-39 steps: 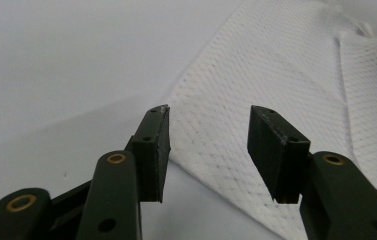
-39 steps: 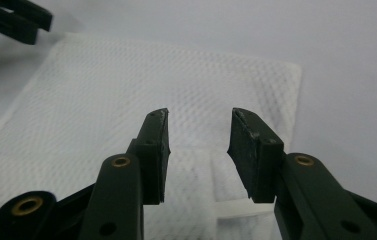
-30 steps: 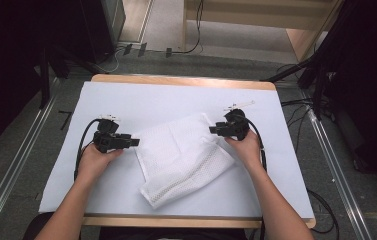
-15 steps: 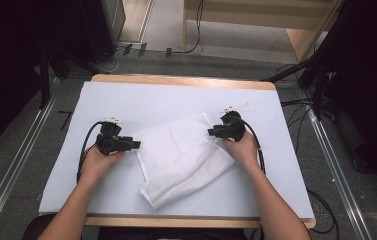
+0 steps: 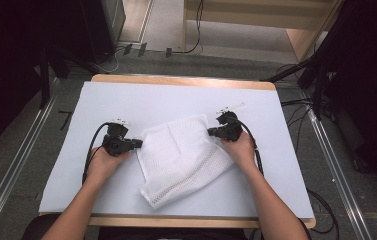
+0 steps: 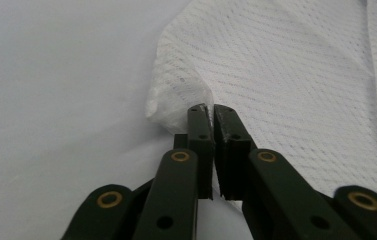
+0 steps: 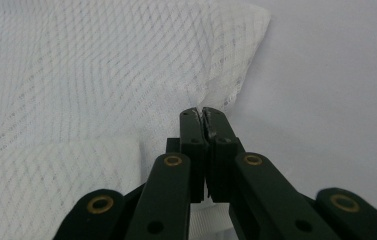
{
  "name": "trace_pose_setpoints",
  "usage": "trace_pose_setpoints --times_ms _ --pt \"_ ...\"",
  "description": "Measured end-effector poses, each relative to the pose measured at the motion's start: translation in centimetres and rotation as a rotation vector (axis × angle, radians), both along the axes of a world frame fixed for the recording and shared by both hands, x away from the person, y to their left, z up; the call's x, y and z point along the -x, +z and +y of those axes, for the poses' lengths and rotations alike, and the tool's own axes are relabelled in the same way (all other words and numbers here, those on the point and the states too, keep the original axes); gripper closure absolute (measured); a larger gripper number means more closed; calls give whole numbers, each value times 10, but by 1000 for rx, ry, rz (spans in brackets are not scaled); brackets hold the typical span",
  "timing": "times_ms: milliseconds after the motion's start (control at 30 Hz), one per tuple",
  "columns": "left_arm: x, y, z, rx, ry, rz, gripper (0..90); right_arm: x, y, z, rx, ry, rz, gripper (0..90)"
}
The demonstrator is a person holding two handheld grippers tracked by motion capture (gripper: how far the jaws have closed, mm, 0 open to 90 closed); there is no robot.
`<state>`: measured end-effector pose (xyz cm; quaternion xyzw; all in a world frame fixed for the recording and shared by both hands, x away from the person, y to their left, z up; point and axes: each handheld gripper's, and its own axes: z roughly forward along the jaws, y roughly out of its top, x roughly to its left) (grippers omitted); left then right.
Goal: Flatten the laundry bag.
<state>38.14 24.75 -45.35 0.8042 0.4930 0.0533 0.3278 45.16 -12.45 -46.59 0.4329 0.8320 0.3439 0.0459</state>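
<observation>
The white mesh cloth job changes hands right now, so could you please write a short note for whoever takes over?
Left gripper: jaws just closed, pinching the left edge of the white mesh cloth.
Right gripper: jaws just closed, pinching the cloth's right corner.
Cloth: lies rumpled and partly folded, mid-table on the white table cover.
Done: both edges gripped.
Left: probably lift and spread or fold it; the cloth has not left the table.

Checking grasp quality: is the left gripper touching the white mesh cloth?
Touching. In the left gripper view the left gripper has just closed its black jaws on a corner of the white mesh cloth, fabric pinched between them.
</observation>
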Motion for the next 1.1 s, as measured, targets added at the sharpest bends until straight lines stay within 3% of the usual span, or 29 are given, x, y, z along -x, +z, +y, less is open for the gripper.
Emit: trace_pose_setpoints --times_ms 300,433,567,733,800,900,1000,1100 --pt "-17 5 7 7 20 9 900 -2 9 -7 -66 -22 8 898" --pt "-27 13 10 16 23 3 900 -2 12 -2 -49 -17 0 898" --pt "-47 16 10 37 35 10 900 -5 14 -3 -40 -29 -10 898" --pt "-66 10 11 66 50 20 900 -11 13 -6 -32 -61 -13 897" --pt "-71 7 9 55 40 25 900 -15 9 -9 -47 -74 0 896" --pt "-79 7 6 70 56 6 899 -16 5 -9 -18 -86 -3 895" --pt "-86 6 3 54 50 -1 897 -17 2 -9 -11 -110 -4 890" --pt "-86 4 1 67 59 18 848 -16 2 -10 -28 -122 2 799"
